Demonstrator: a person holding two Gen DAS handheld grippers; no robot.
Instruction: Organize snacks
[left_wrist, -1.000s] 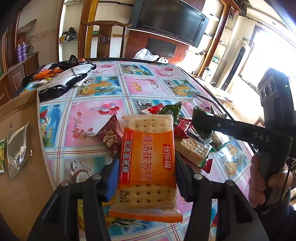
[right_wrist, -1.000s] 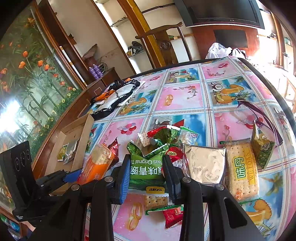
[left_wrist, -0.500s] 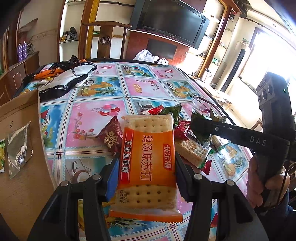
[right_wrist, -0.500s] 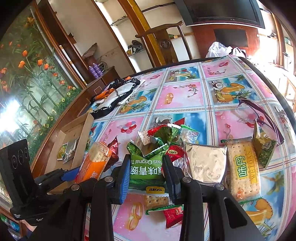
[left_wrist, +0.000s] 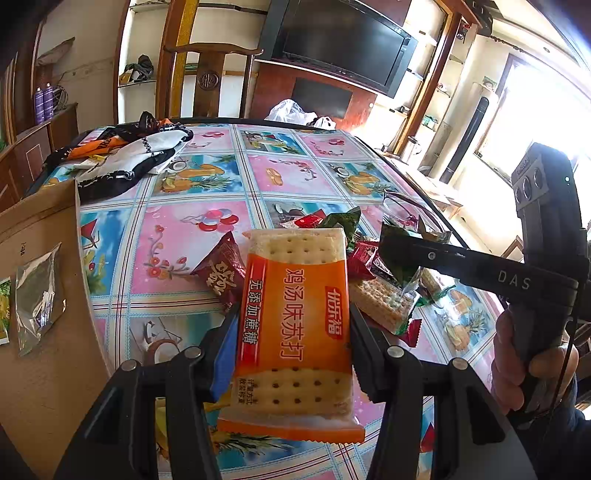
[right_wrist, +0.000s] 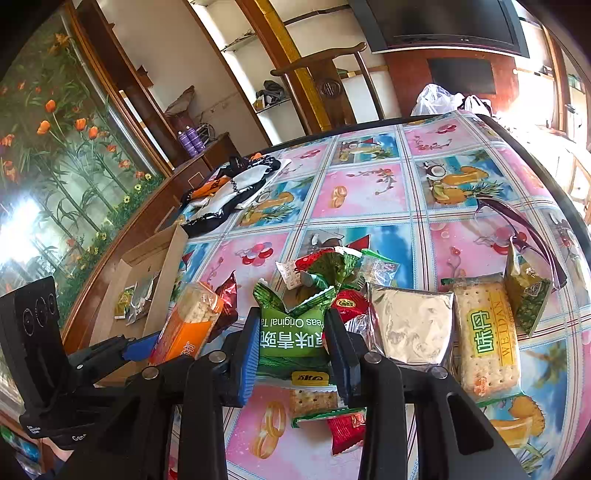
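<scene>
Orange cracker pack (left_wrist: 295, 325) is sitting clamped lengthwise in my left hand-held gripper (left_wrist: 291, 347), cardboard box (left_wrist: 40, 295) lying just left, while my right hand-held gripper (right_wrist: 291, 347) is pinching a green pea bag (right_wrist: 291, 328).

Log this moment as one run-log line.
left gripper: shut on orange cracker pack | right gripper: shut on green pea packet | both lifted | cardboard box: left of snack pile

A home living room: wall television (left_wrist: 340, 40), wooden chair (left_wrist: 210, 74), shelves (right_wrist: 258, 55) (cluttered), fruit-print tablecloth (left_wrist: 207, 177).
</scene>
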